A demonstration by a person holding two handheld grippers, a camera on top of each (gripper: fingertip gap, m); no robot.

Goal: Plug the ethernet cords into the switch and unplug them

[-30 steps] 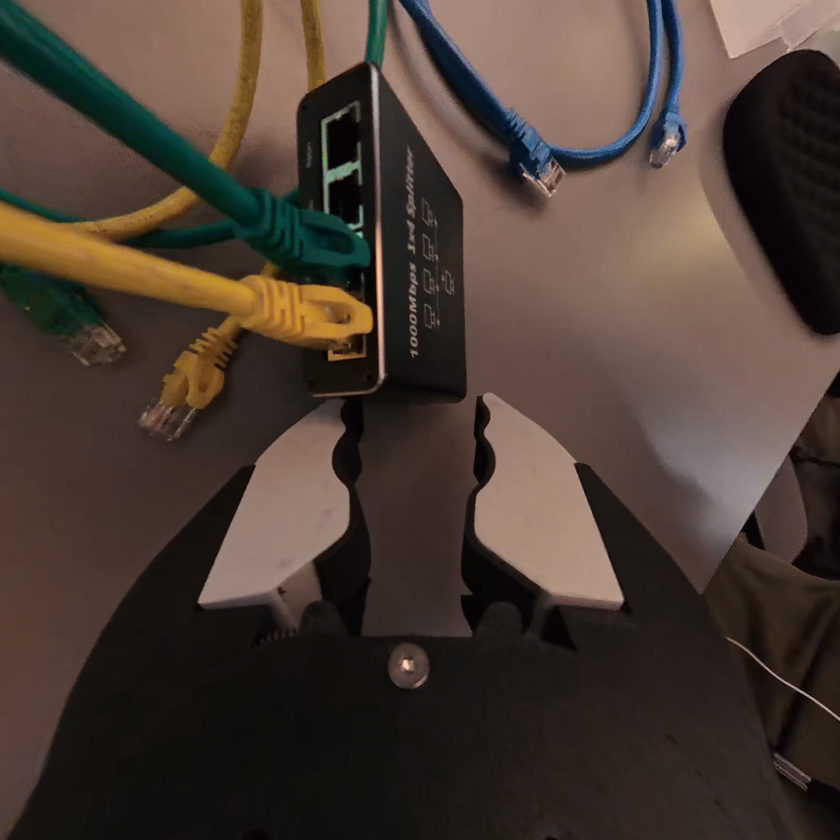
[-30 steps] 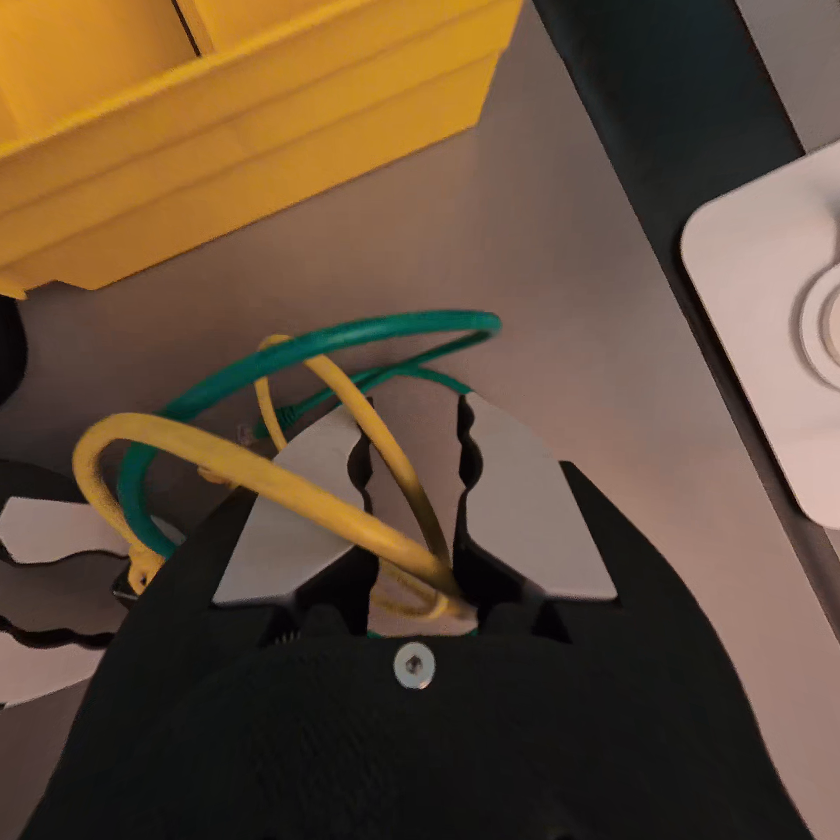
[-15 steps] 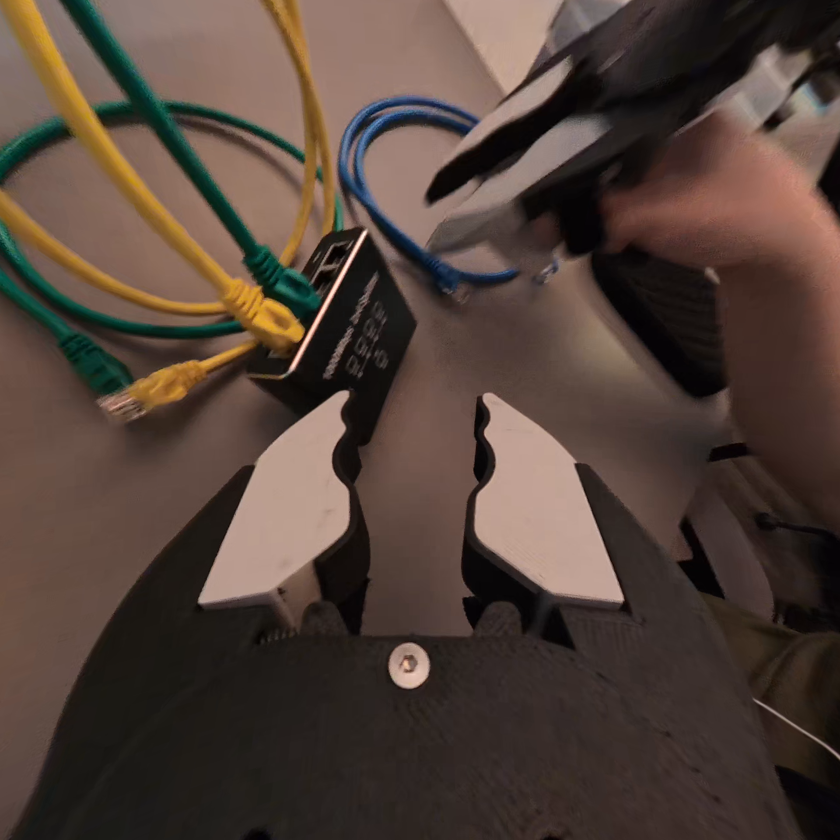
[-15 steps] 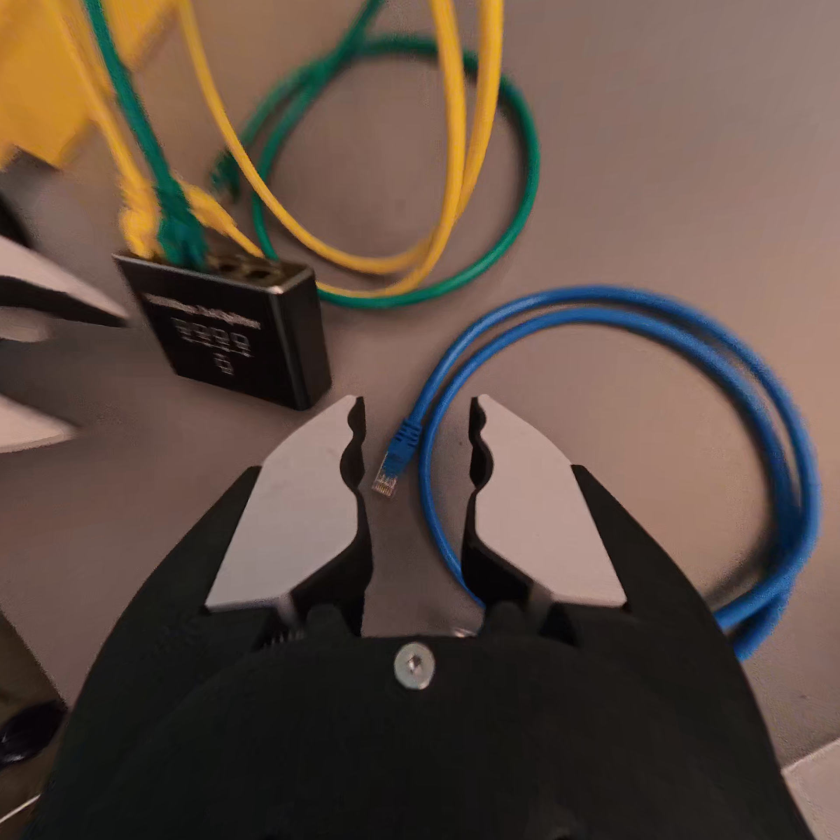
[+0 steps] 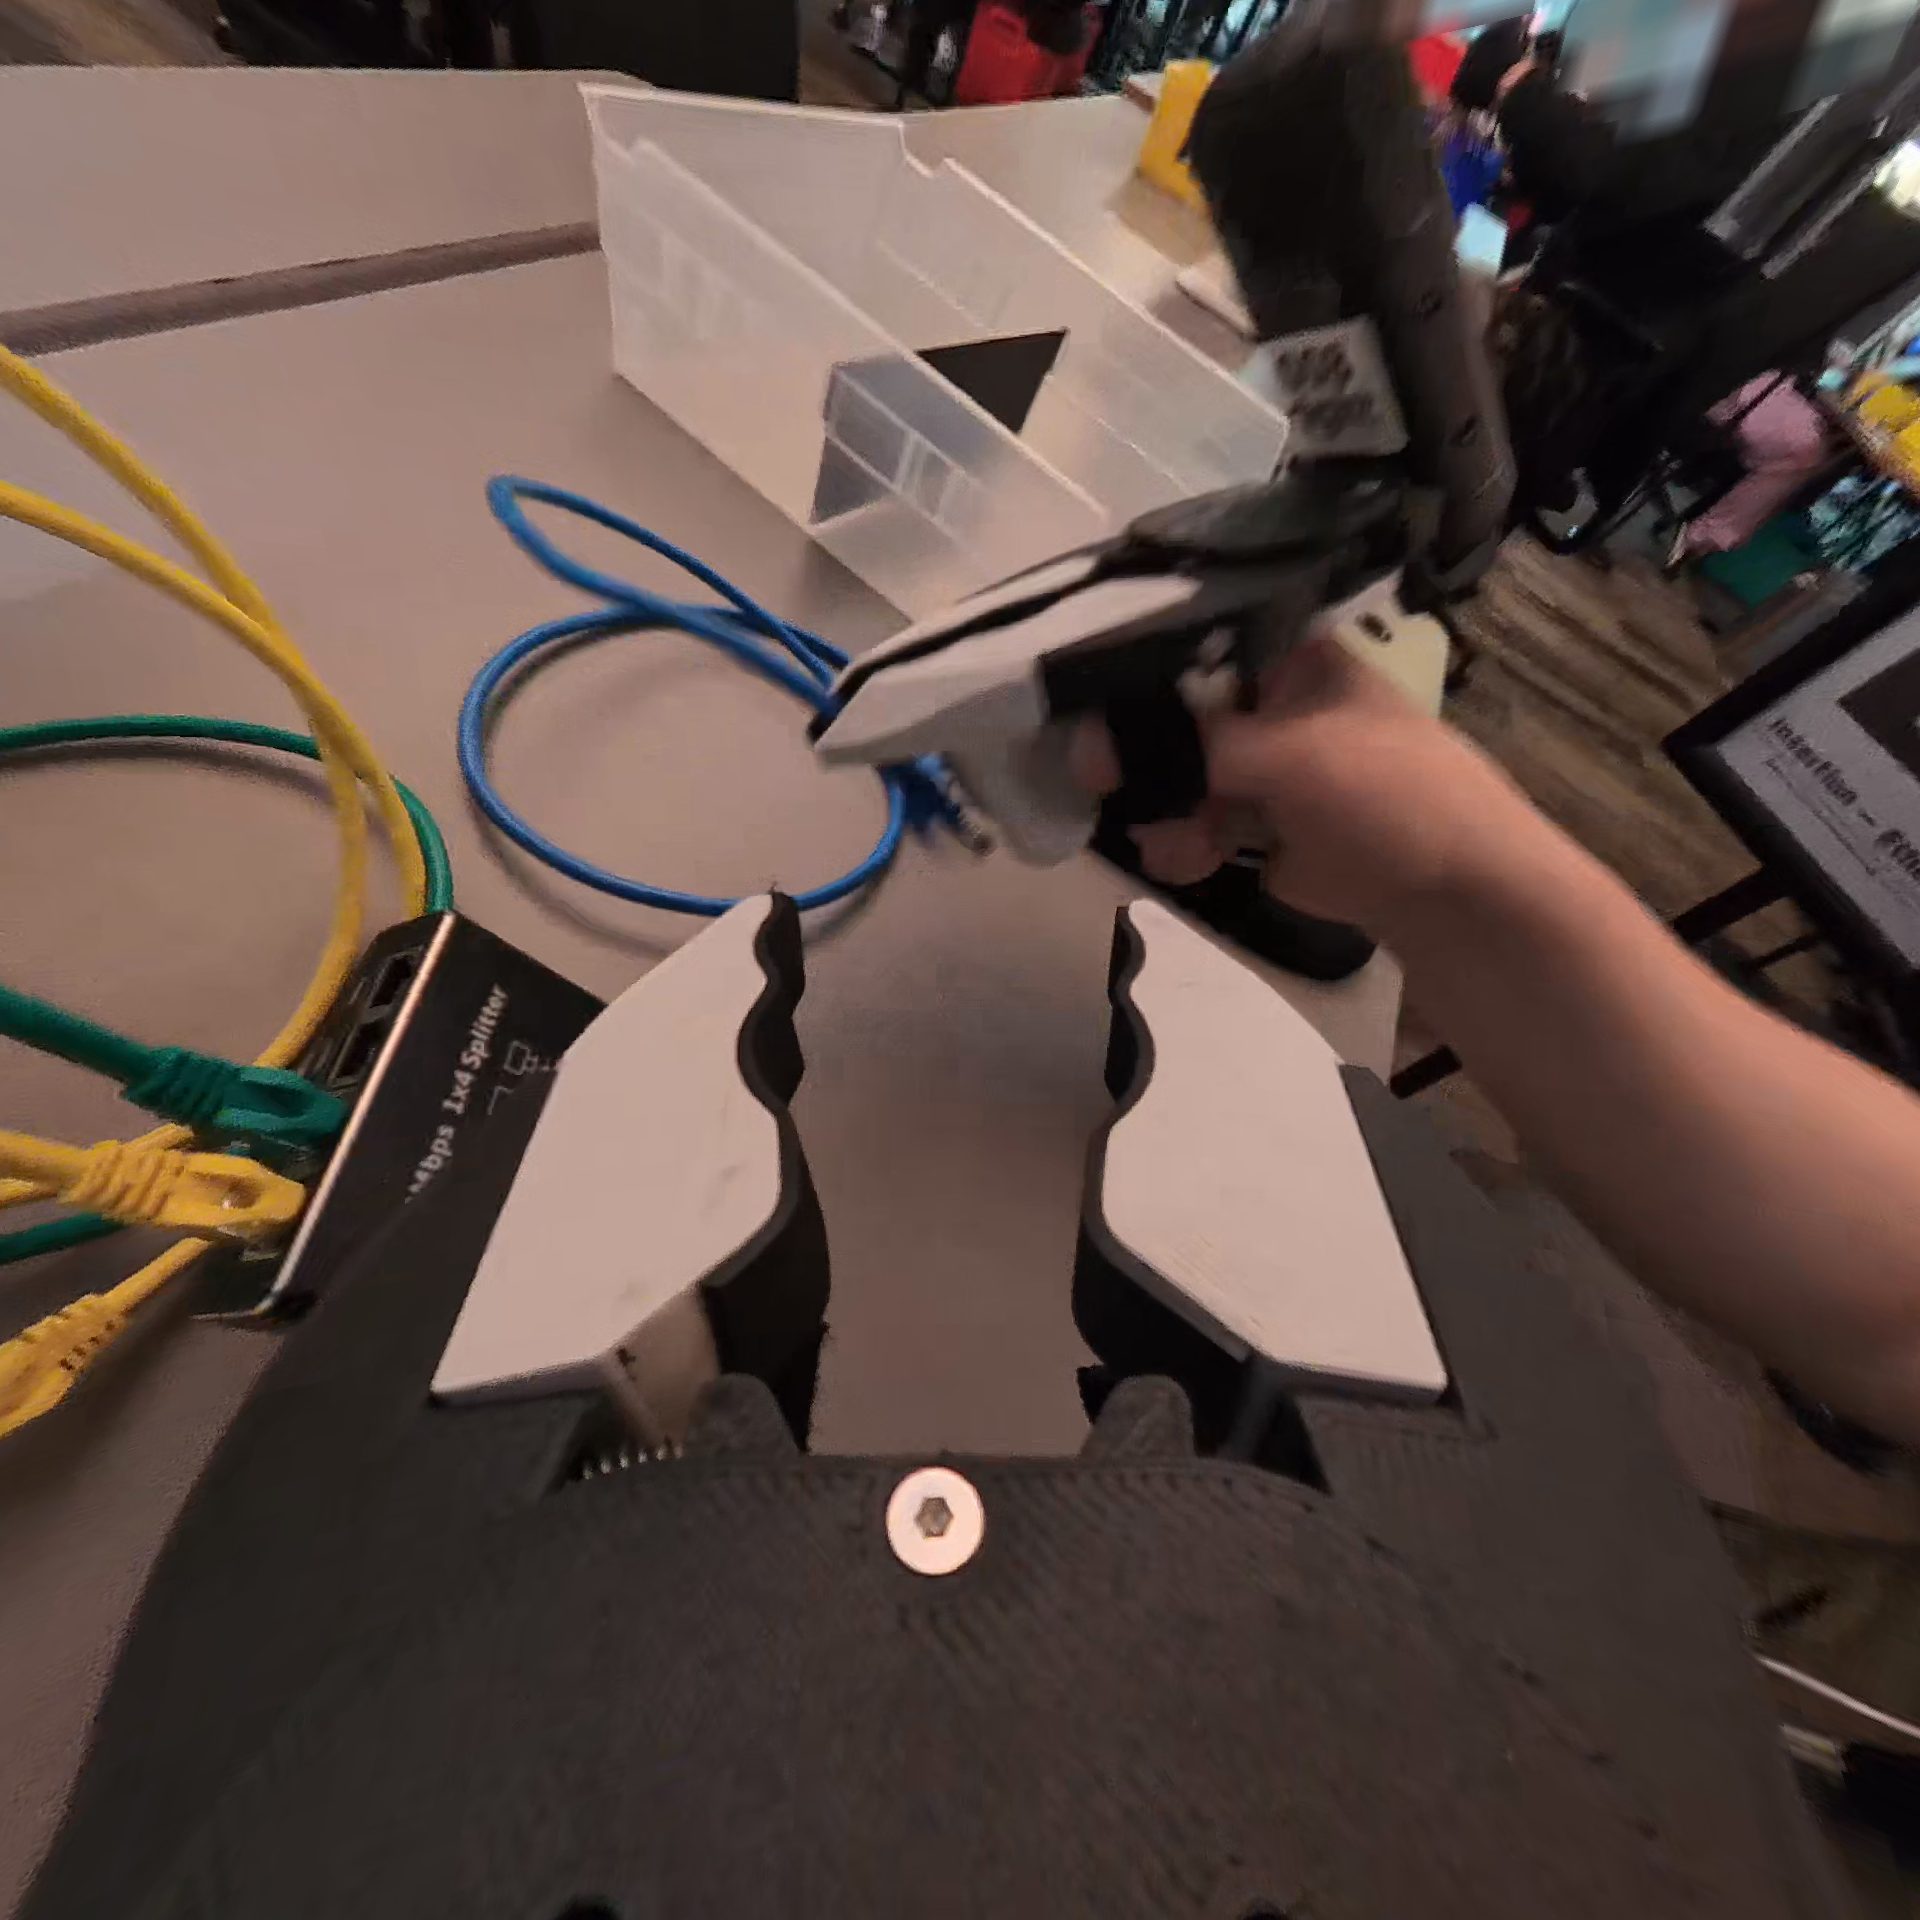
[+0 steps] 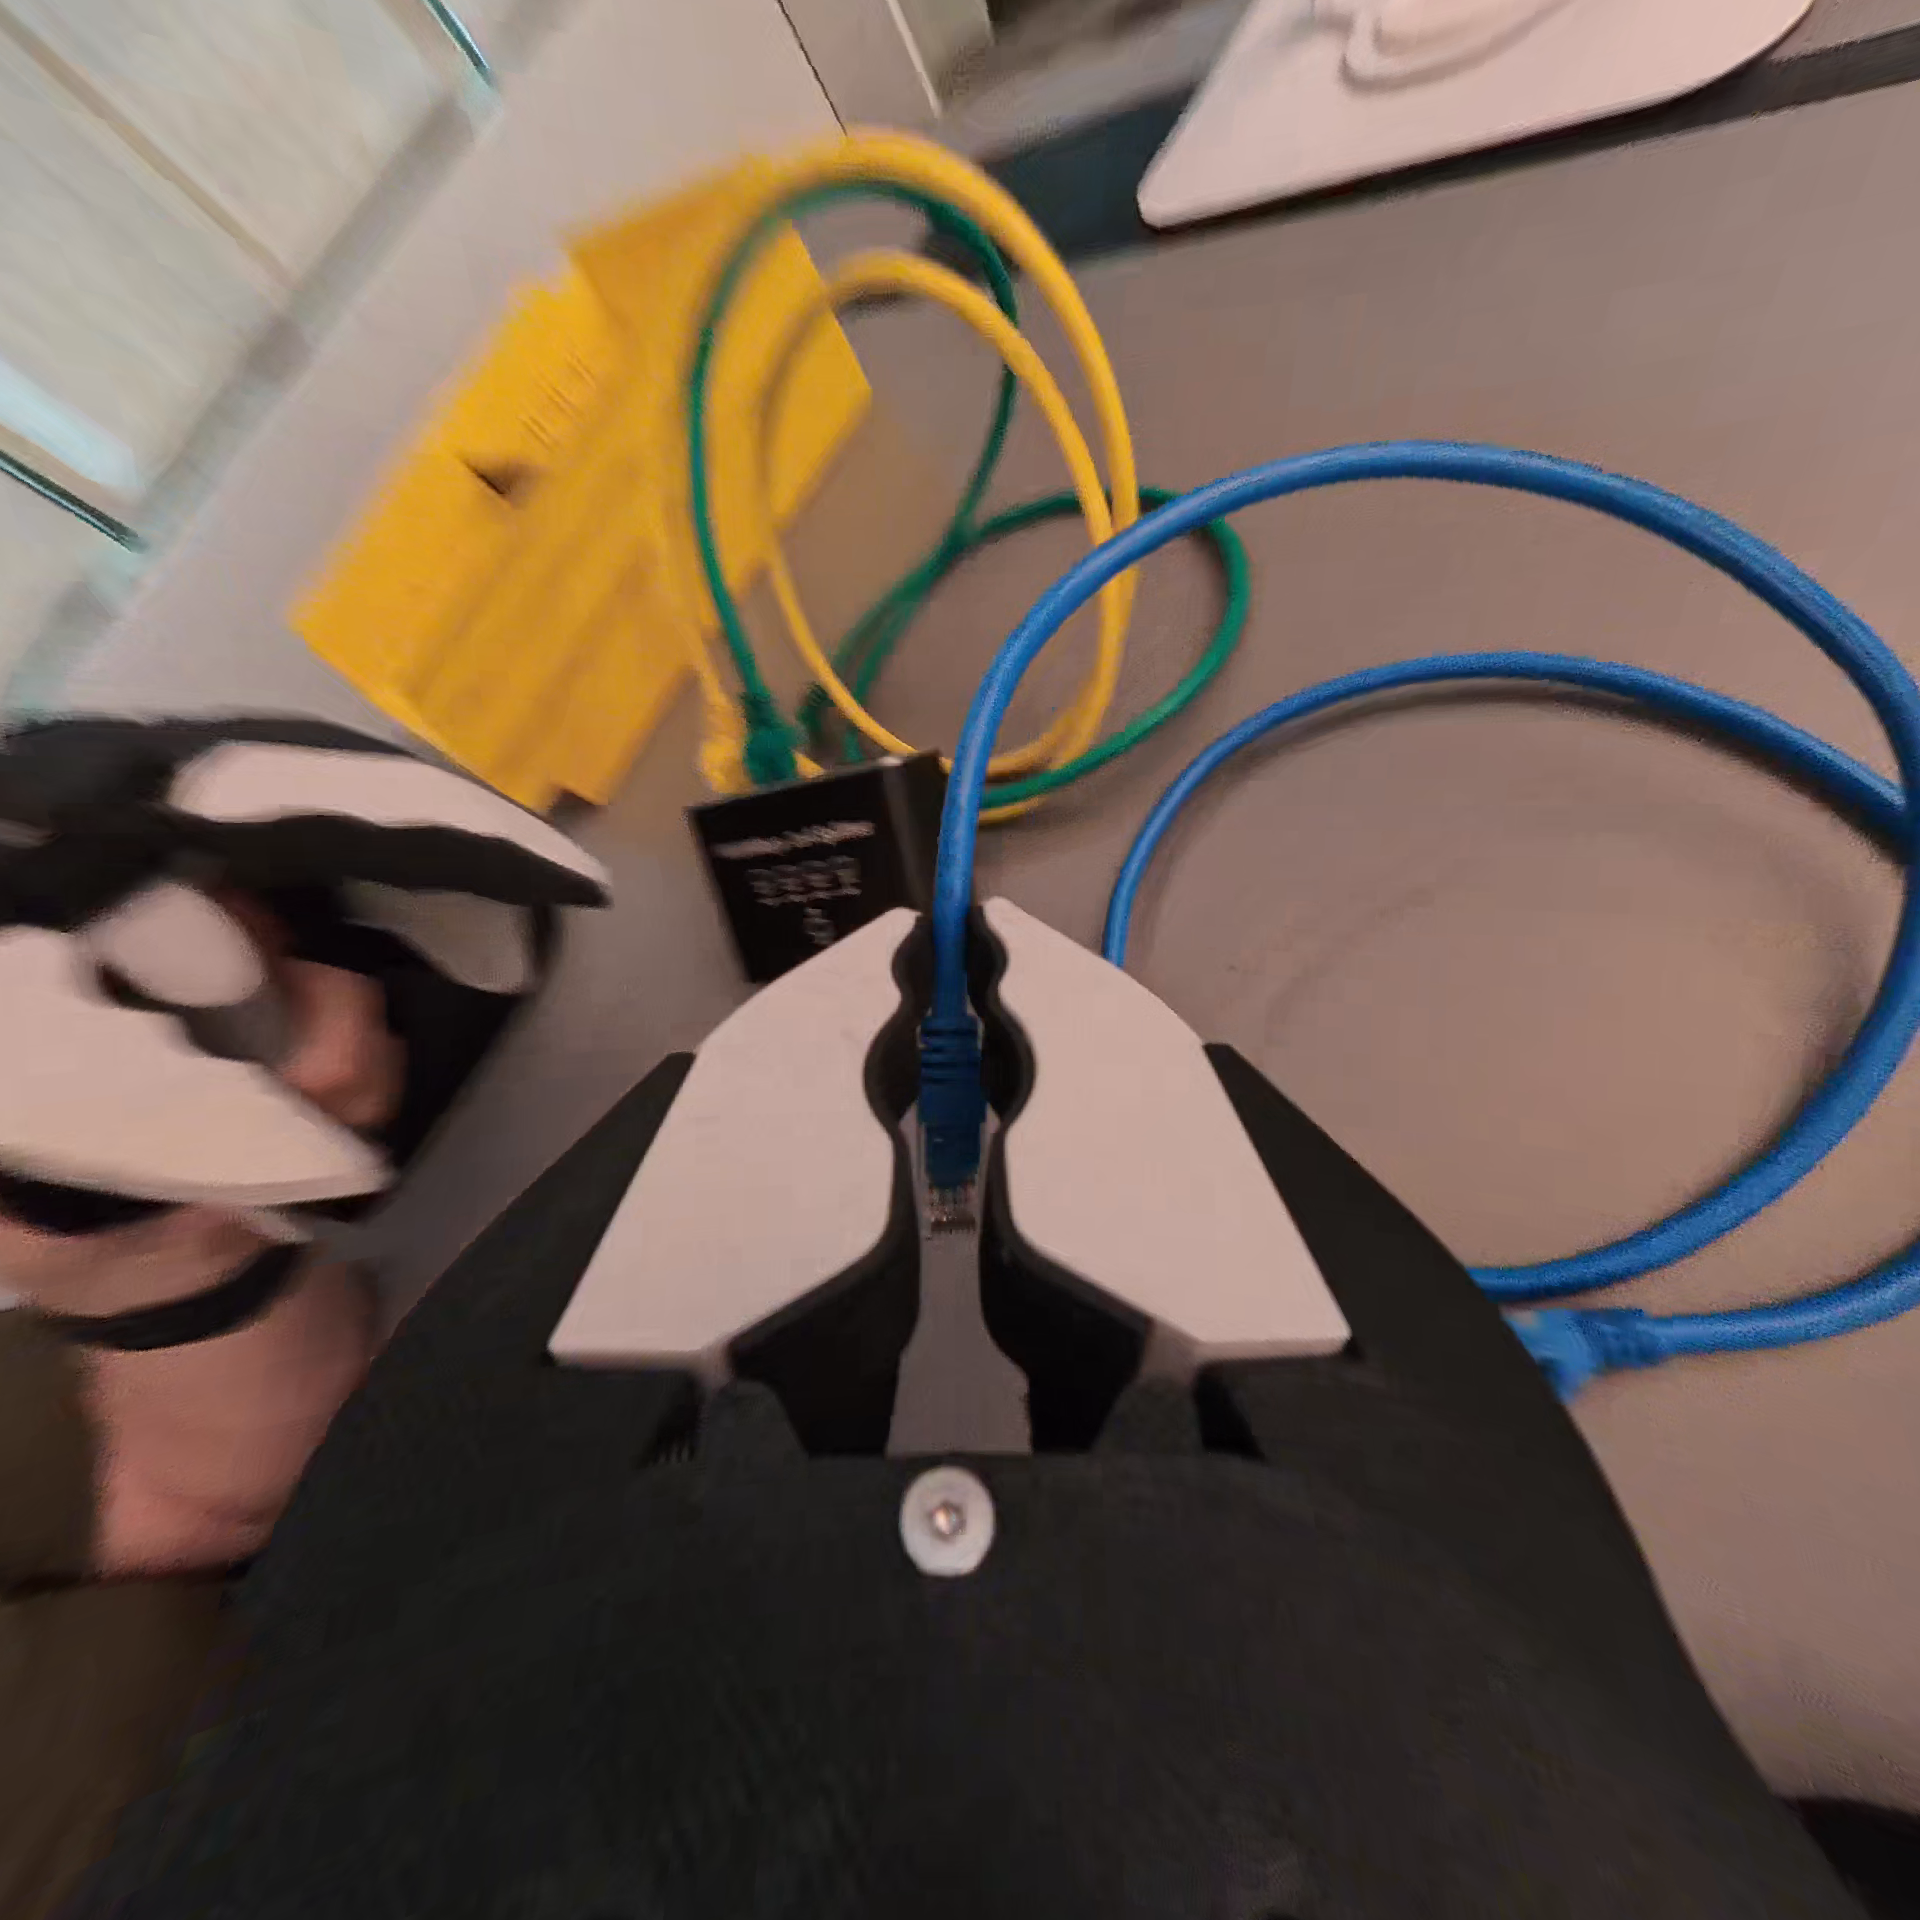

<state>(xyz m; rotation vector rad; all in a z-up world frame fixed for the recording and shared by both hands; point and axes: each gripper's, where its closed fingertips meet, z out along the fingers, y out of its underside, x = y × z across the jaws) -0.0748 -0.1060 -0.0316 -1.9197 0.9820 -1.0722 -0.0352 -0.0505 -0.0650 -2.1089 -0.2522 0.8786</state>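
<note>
Blue cord runs in two wide loops over the grey table, to the right of the black switch, and one of its ends is pinched in the right gripper. The fingers are pressed in on the blue plug, which lies lengthwise in the narrow slot between them, its clear tip pointing back toward the camera while the cord leaves past the fingertips. The switch sits just beyond those fingertips, a little to the left; the cord rises in front of its right edge.

On the far side of the switch a green plug and what seems to be a yellow plug, blurred here, go into its ports, their cords looping away behind it toward a yellow bin.

The left gripper is spread wide with nothing between its fingers, only bare table. From this side the switch lies to the left of the left finger, partly hidden under it, with a green plug and a yellow plug seated in its ports and a loose yellow plug lying just below them. Beyond the switch lies the blue loop, with a clear bin farther back. The right gripper hangs over that loop, a hand around its handle.
</note>
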